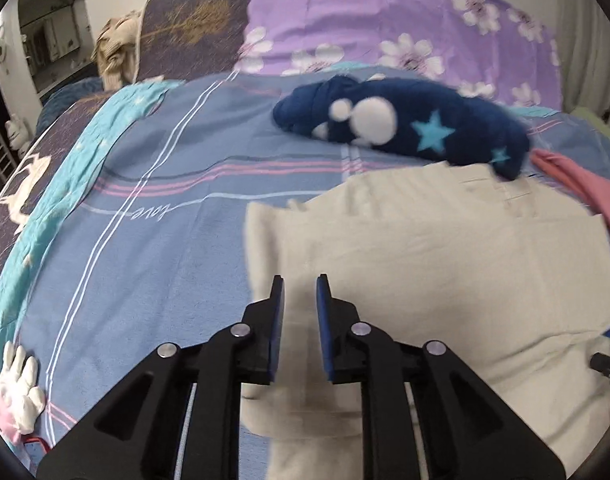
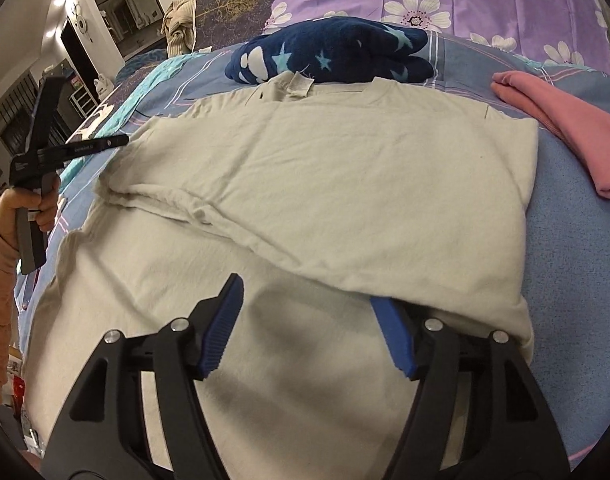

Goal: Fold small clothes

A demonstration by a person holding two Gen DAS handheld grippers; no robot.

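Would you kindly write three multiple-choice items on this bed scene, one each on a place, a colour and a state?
1. The navy star-print garment lies:
A. beyond the shirt's collar
B. under the shirt
C. on the floor
2. The garment right of the beige T-shirt is:
A. green
B. pink
C. black
3. The right gripper is:
A. shut on the shirt
B. open
C. out of view

A: it sits past the collar.
B: its fabric is pink.
B: the jaws stand wide apart, the right one under the shirt's fold.
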